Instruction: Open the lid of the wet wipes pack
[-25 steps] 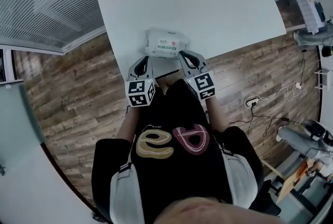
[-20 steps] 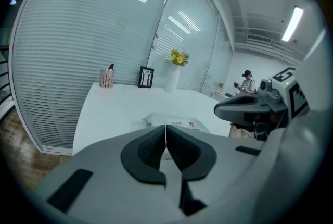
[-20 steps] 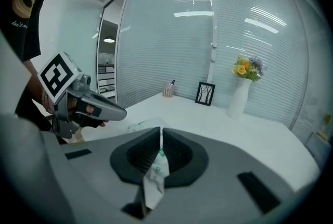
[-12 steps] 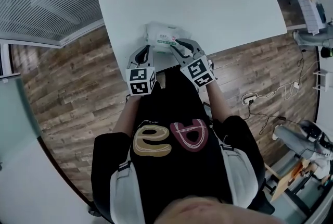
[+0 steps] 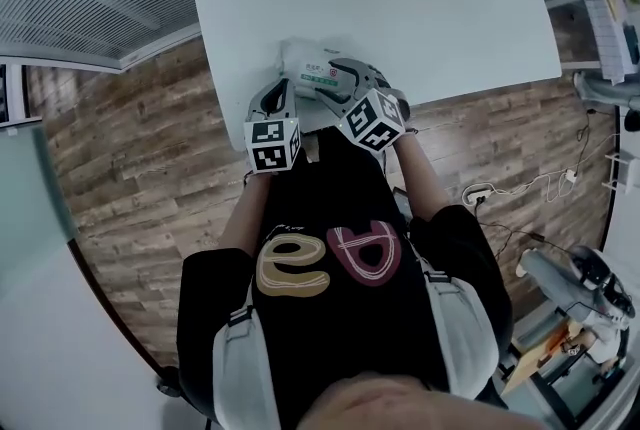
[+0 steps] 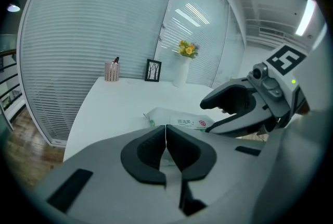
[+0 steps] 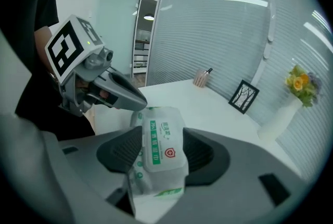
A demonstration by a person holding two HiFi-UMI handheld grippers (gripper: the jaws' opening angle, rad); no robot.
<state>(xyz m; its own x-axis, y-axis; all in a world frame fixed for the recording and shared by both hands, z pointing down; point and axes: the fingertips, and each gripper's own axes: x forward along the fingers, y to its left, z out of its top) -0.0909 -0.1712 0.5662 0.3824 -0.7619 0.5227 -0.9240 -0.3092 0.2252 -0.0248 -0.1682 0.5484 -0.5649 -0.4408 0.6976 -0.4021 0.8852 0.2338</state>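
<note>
Head view: the right gripper [image 5: 333,78] has rolled in over the one wet wipes pack [image 5: 303,58], near the white table's [image 5: 420,8] front edge. Left gripper view: the left gripper [image 6: 166,139] is clenched, its pads together with nothing visible between them. Right gripper view: its jaws have just been opening and now straddle the pack, released. The lid [image 7: 161,139] looks closed, so lifting is likely next. One pen cup [image 7: 200,78], one picture frame [image 7: 243,96], one vase [image 7: 281,113].

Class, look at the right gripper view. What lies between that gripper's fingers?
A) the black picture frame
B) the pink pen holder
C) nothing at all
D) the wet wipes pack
D: in the right gripper view the wet wipes pack lies between the fingers of the right gripper, which have just been opening and stand apart on either side of it.
</note>
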